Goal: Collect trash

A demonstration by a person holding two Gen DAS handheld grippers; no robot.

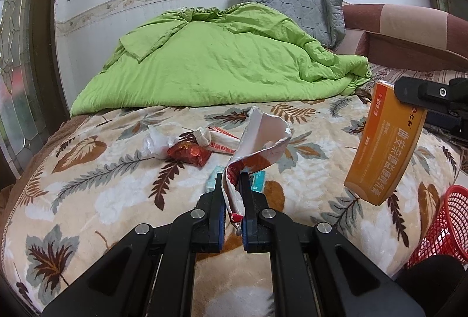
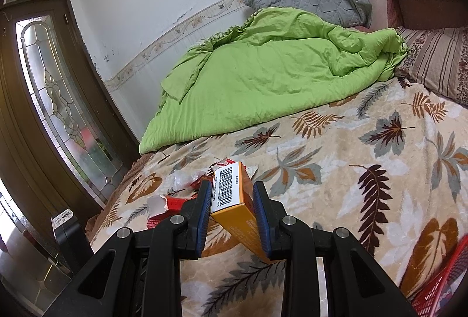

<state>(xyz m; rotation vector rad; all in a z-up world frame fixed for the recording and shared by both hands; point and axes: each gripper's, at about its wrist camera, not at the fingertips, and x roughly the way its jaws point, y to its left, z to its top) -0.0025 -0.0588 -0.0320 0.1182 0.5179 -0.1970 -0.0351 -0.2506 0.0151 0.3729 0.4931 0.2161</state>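
My left gripper [image 1: 232,179] is shut on a torn red and white wrapper [image 1: 257,141] and holds it up above the leaf-print blanket [image 1: 117,185]. My right gripper [image 2: 231,188] is shut on an orange medicine box [image 2: 231,194]; the box also shows at the right of the left wrist view [image 1: 383,144], held in the air above the bed. On the blanket lie a shiny red foil wrapper [image 1: 190,154], a crumpled clear plastic piece [image 1: 155,142], a white and red packet [image 1: 219,140] and a teal packet [image 1: 259,181] under my left fingers.
A red mesh basket [image 1: 438,229] stands at the bed's right edge, also in the right wrist view [image 2: 438,287]. A green quilt [image 1: 222,59] and grey pillow [image 1: 292,9] lie at the back. A dark glass-panelled door [image 2: 44,112] is on the left.
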